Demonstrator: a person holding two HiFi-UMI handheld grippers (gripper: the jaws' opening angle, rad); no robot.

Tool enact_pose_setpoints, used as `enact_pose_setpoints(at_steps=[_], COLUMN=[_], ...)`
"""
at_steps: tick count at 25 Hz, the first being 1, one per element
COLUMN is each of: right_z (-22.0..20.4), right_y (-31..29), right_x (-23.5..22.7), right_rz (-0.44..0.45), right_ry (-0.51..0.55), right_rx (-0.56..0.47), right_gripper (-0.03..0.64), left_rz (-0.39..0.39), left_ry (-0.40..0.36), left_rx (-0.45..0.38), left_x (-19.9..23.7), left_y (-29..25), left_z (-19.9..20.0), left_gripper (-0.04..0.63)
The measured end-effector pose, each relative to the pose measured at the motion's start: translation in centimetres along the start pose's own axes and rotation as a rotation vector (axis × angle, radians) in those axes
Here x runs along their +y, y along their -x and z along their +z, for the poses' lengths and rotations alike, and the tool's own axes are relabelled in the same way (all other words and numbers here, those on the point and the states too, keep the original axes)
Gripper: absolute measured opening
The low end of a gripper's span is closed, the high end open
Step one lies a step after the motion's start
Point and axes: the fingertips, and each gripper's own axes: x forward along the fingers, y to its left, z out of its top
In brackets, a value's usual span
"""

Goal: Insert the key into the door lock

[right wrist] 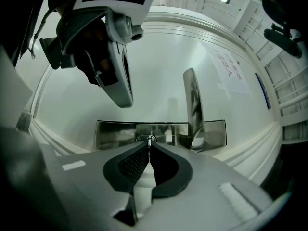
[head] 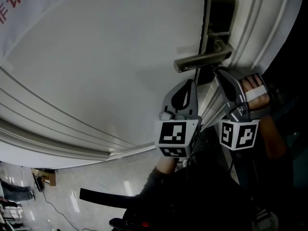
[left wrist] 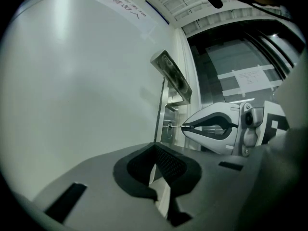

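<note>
Right gripper [right wrist: 148,149]: held by a hand [head: 255,93], jaws closed on the key [right wrist: 149,139], which stands out as a thin metal blade from between the dark pads [right wrist: 132,162]. Left gripper [left wrist: 155,152]: jaws together at the tips, nothing between them, held just beside the right gripper on the door-panel side and pointing at the same part of the door. Marker cubes [head: 175,137]: one on each gripper, side by side in the head view. Key, position: tip at the round keyhole [left wrist: 169,127], the blade bridging the short gap between the right gripper's tips and the lock; how deep it sits cannot be told. Lock plate [right wrist: 115,131]: long polished metal strip set near the door's edge, carrying the keyhole at one part and the lever at another. Door handle [head: 202,60]: brushed metal lever, standing out from the plate, just beside the right gripper's tips and not touched by either gripper. Door [head: 106,57]: white, smooth panel with raised moulding round it. Notice [right wrist: 231,69]: white printed sheet stuck on the door panel, well apart from the lock. Floor [head: 72,196]: pale glossy tiles below the door.
</note>
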Motion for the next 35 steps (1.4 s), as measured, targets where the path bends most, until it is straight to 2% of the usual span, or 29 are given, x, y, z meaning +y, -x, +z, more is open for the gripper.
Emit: enact_pose_setpoints(at_steps=[35], right_z=[0.1], right_y=[-0.2], right_x=[0.0], right_rz=[0.011], right_ry=[0.003], right_rx=[0.011], right_gripper=[0.011], left_rz=[-0.012], left_ry=[-0.002], left_rx=[-0.027], left_x=[0.1], left_y=[0.3], left_z=[1.2], left_gripper=[0.000])
